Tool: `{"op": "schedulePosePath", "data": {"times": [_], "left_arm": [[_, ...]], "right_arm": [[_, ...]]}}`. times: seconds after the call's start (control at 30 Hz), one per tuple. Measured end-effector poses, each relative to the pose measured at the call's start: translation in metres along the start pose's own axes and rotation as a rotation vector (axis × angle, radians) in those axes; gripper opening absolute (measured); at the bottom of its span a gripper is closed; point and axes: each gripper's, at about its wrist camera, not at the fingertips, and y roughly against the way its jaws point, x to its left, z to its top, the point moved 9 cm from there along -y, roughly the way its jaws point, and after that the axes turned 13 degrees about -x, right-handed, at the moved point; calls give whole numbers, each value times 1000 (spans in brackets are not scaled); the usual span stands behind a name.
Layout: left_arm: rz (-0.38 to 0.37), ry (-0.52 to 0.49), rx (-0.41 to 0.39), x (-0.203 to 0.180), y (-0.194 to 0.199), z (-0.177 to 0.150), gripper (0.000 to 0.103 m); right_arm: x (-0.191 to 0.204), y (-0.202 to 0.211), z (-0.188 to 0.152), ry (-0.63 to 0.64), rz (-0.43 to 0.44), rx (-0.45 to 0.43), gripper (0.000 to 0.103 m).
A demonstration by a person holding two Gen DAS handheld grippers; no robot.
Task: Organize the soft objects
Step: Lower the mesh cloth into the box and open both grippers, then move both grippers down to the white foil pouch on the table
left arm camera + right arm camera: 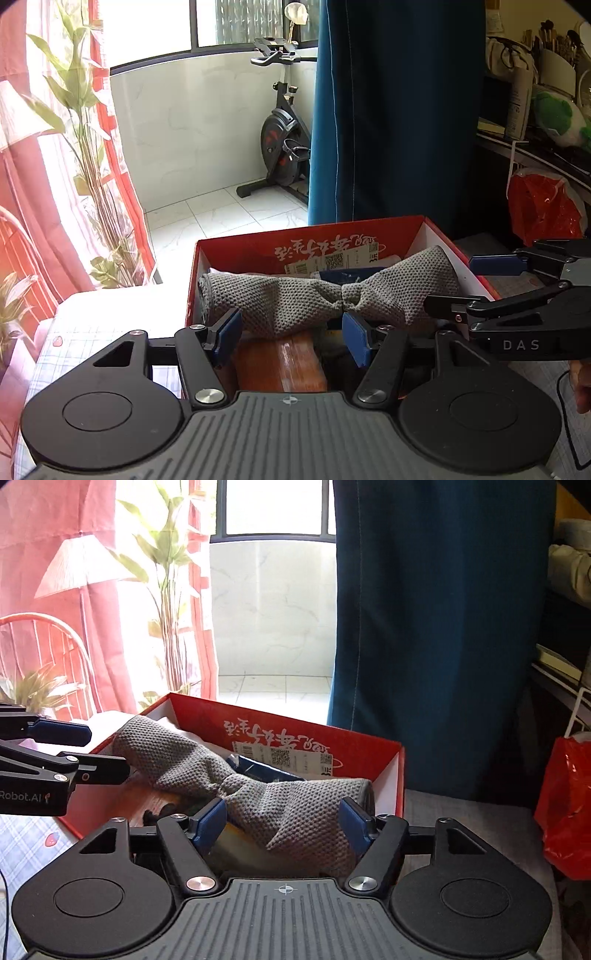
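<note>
grey knitted cloth (295, 299) lies draped across the open red box (258, 247), pinched into a narrow waist near its middle, one end against the box's left wall, the other raised toward the right wall. printed paper labels (332, 260) and a dark blue item (258, 768) sit behind it inside the box. left gripper (291, 338): jaws spread, blue pads clear of the cloth, nothing pinched. right gripper (282, 823): jaws spread either side of the cloth's right end, no grip evident. box stands on a checked cover (92, 339); blue curtain (388, 110) behind.
</note>
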Motion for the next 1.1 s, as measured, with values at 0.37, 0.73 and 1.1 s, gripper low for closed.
{"op": "schedulePosePath", "data": {"times": [0.37, 0.73, 1.1], "left_arm": [[-18, 48, 4, -14, 71, -42, 63], [-86, 63, 92, -38, 101, -118, 62], [-79, 97, 162, -51, 106, -186, 62]], "right_arm": [[20, 74, -33, -37, 49, -13, 76], [45, 120, -130, -87, 106, 150, 76], [38, 140, -210, -257, 52, 288, 76]]}}
